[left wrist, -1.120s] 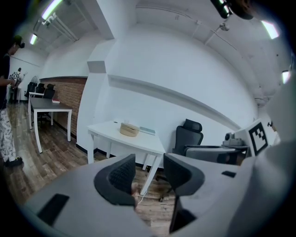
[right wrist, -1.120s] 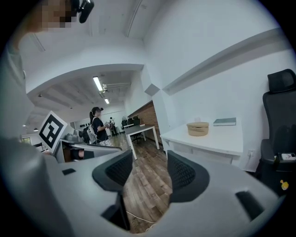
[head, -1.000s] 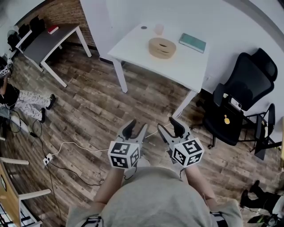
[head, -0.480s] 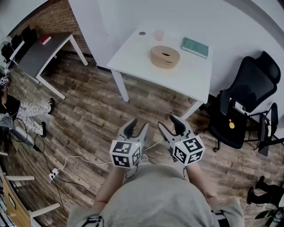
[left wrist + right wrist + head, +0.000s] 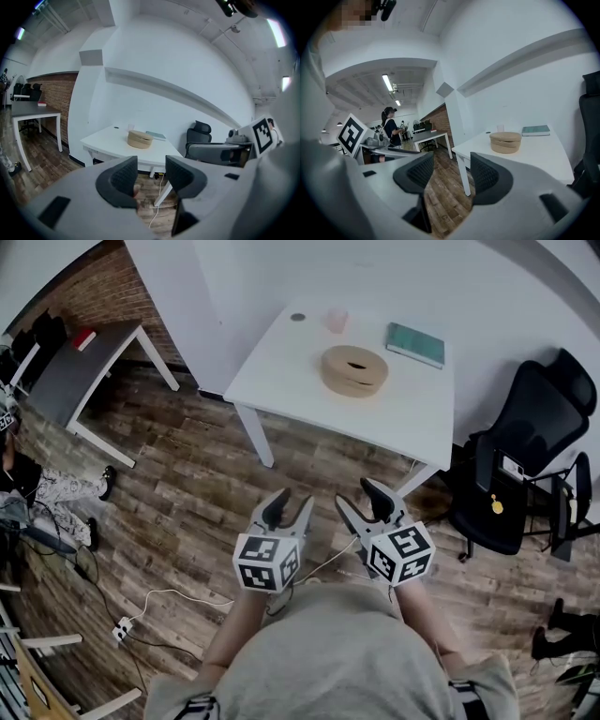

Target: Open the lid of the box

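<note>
Left hand-held gripper and right hand-held gripper gape empty, far from the round tan closed box.

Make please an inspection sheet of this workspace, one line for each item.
Surface: white table, four things on it.
Job's things: round wooden box near the table's middle, lid on.
Clutter: teal book, cup, small dark disc, all apart from the box.
Grippers: left claw and right claw open, nothing between the jaws, held over the floor short of the table.
Cables: white cable on the floor, running to a power strip.
Surroundings: black office chair right of the table, grey table at left, wooden floor.
</note>
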`<state>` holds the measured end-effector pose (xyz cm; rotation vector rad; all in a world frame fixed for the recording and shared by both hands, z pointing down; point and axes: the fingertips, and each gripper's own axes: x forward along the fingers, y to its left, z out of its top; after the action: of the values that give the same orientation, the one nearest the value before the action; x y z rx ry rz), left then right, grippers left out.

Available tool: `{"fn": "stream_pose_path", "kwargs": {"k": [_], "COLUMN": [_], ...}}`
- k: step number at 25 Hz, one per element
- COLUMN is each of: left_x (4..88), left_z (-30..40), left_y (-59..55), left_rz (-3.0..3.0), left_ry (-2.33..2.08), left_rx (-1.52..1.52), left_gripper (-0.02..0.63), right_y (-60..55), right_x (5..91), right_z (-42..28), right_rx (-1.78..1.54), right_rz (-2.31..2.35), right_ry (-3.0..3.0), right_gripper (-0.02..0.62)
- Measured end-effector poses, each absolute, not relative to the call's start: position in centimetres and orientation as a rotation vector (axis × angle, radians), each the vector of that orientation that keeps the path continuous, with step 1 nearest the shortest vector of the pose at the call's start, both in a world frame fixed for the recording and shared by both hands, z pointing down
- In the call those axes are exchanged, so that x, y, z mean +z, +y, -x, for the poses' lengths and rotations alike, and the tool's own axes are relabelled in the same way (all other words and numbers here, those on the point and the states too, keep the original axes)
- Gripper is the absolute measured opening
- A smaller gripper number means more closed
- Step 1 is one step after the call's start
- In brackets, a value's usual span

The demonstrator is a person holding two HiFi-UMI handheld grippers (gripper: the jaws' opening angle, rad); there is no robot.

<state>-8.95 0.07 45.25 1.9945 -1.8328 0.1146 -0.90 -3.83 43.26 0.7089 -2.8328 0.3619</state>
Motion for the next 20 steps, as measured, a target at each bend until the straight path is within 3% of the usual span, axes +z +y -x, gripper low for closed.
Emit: {"fn": "stream_pose_path", "kwargs": {"k": [20], "left_x": [47.1], "left_z": [14.8], "left_y": [-9.6], "left_rz": [-1.978], "left_ry": [-1.833], "left_rx": [0.120], "left_gripper": [0.176], "right_y": [-13.7], "right_x": [44.7], "right_z": [6.6], "right_rx": [0.303], "right_rz": [-0.708], "right_ry": [-2.801], "right_gripper": [0.238]}}
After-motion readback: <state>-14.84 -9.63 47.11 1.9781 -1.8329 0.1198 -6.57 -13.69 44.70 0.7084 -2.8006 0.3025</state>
